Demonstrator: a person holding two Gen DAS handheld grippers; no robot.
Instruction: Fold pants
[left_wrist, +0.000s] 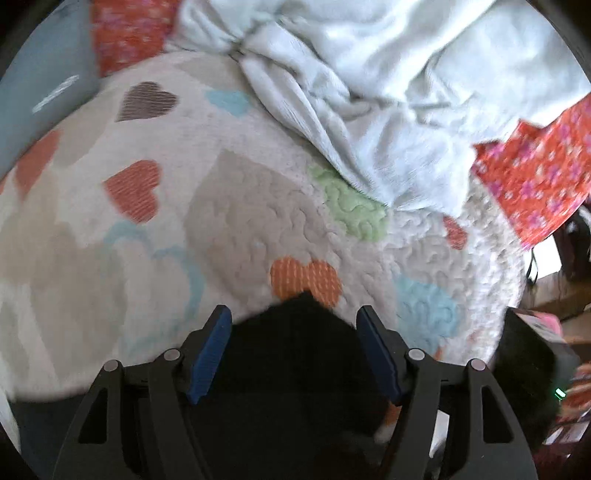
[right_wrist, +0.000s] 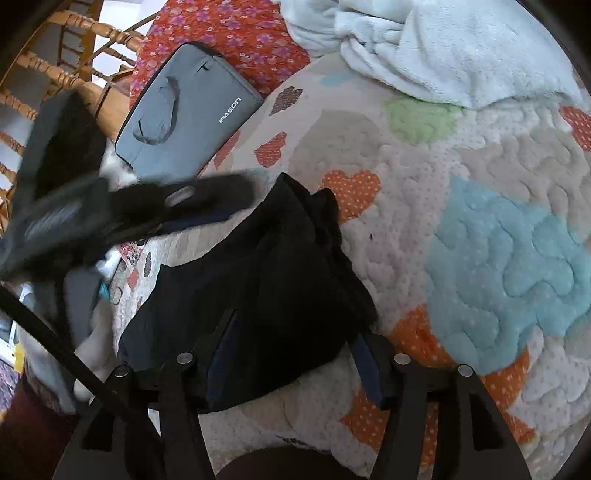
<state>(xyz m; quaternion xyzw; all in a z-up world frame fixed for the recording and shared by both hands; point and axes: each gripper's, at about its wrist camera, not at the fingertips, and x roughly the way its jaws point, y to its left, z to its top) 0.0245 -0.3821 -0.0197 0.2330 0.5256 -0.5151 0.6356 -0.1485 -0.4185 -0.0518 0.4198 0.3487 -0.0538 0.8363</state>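
Grey "IPASON" sleeve (right_wrist: 184, 110) beside quilt (right_wrist: 480, 184)

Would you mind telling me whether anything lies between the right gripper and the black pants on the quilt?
Nothing visible does. The right gripper sits directly over the black pants, jaws apart with the fabric between them. The grey laptop sleeve lies well beyond.

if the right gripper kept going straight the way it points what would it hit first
Most likely the black pants: they lie bunched on the quilt directly ahead of the right gripper, already between its open fingers. Depth is hard to judge here.
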